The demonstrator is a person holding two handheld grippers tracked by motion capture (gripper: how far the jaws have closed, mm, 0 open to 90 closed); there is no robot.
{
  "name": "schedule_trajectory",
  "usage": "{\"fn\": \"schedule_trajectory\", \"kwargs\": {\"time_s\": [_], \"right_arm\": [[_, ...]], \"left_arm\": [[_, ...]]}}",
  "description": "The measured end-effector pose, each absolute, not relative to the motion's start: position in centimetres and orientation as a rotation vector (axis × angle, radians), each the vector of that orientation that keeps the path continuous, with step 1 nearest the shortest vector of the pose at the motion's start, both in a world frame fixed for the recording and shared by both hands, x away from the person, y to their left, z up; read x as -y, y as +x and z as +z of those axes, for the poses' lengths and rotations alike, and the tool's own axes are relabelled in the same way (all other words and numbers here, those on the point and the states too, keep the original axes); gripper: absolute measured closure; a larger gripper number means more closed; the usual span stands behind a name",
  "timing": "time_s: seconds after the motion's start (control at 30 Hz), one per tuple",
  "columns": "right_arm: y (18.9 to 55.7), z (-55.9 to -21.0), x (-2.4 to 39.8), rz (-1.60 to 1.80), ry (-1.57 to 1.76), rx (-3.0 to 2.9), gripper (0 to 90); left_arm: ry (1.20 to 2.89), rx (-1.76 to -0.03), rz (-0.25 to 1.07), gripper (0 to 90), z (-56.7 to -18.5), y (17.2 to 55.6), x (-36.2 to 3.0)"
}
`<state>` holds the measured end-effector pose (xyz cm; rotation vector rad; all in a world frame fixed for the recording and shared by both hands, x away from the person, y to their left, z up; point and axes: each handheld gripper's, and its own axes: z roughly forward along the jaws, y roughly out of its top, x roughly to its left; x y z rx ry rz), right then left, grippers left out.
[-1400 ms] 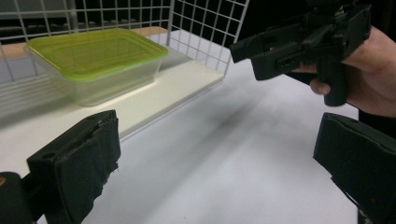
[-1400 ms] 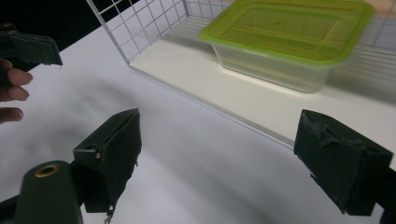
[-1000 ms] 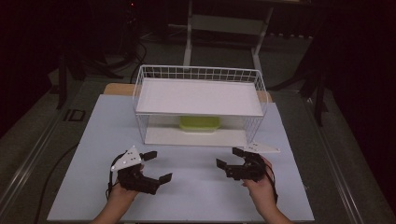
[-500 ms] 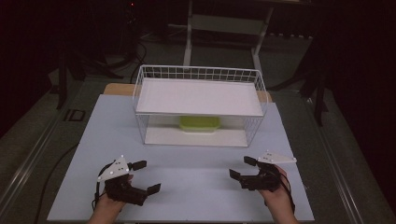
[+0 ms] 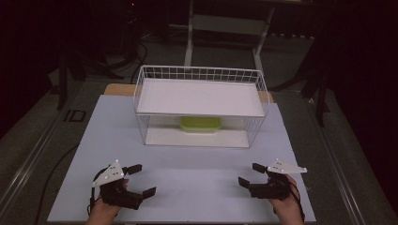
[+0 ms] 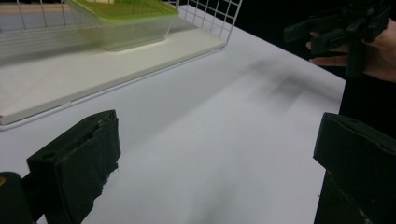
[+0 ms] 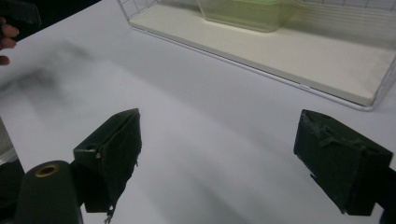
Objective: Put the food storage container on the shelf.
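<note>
1. Dark room all around, pale lavender-white tabletop (image 5: 197, 164) lit in the middle, wooden edge showing at its far corners.
2. Green-lidded clear plastic container (image 5: 201, 123) resting on the lower shelf board of a white wire basket rack (image 5: 141, 89), under the rack's upper white board, toward the centre of the shelf; rack standing at the far half of the table.
3. Same container seen at the top of the left gripper view (image 6: 122, 18) and at the top of the right gripper view (image 7: 247, 11), untouched, well apart from both tools.
4. Left gripper (image 5: 142, 180) held low over the near left part of the table, jaws spread wide, nothing between them; grey three-cornered plate on top, pointing toward the table's middle.
5. Right gripper (image 5: 251, 174) held low over the near right part, jaws likewise wide apart and empty, plate on top, pointing inward toward the other tool.
6. Both grippers well apart from each other, bare tabletop between them and the rack.
7. Cable (image 5: 51, 173) trailing off the table's left edge onto the floor.
</note>
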<state>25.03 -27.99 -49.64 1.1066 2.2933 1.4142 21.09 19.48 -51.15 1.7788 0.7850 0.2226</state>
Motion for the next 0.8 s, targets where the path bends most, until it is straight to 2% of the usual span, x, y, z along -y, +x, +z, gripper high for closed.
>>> {"fn": "schedule_trajectory", "kwargs": {"time_s": [0.47,0.8], "right_arm": [[26.1,-52.0,28.7,1.437,1.07,-2.318,15.6],[26.2,-52.0,28.5,1.435,1.052,-2.313,15.7]], "left_arm": [[1.787,-0.747,0.264,1.3,-51.9,21.5,-18.8],[1.776,-0.747,0.241,1.3,-52.1,21.5,-18.6]]}}
